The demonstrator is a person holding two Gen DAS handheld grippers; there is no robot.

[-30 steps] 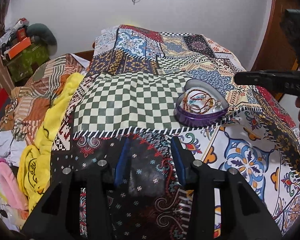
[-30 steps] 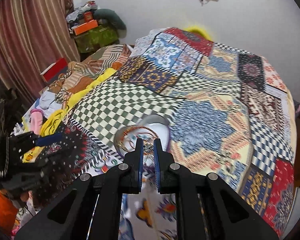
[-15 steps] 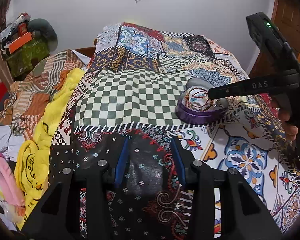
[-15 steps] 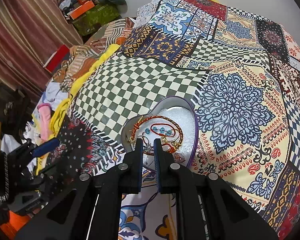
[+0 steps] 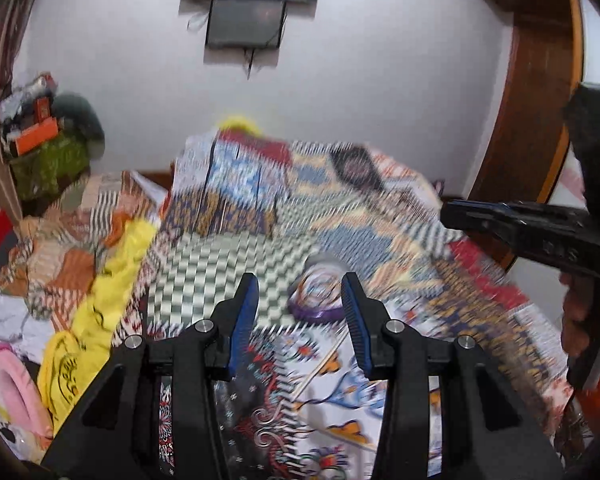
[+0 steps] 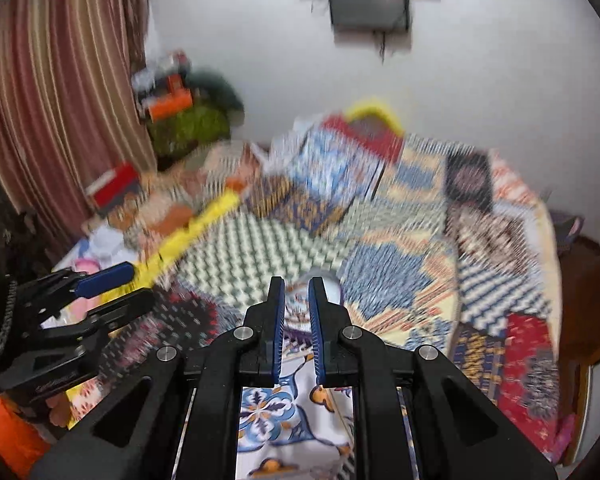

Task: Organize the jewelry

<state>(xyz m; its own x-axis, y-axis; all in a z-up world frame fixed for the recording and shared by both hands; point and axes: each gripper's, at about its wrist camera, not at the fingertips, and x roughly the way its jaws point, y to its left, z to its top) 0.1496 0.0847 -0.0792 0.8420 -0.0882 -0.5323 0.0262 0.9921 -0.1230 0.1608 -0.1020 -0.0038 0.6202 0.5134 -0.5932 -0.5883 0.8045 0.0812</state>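
Both pictures are smeared, so the bed (image 5: 380, 216) and its patchwork cover look like zigzag lines.

The left gripper (image 5: 300, 304) has its blue pads (image 5: 242, 320) apart, with nothing between them. It hangs above the cover. Behind the gap sits the purple box (image 5: 320, 308), on the cover by the green and white checks. The right finger hides one side of the box. Something shiny and curled is inside it, but the blur makes it too hard to say what.

The right gripper (image 6: 296, 312) has its jaws almost together, with only a thin slit left. Nothing can be seen held in the slit. In the right wrist view the box (image 6: 324, 280) peeks out just past the fingertips, and most of it is hidden behind them.

Each gripper shows up in the other view, off at the edge and partly cut off. A hand (image 5: 580, 312) holds the right one, but only a bit of the hand shows.

A yellow cloth (image 5: 100, 292) lies by the left side of the bed, on a heap of clothes. A dark screen (image 5: 244, 24) hangs on the white wall, and its top is cut off. A striped curtain (image 6: 60, 92) hangs on the left.
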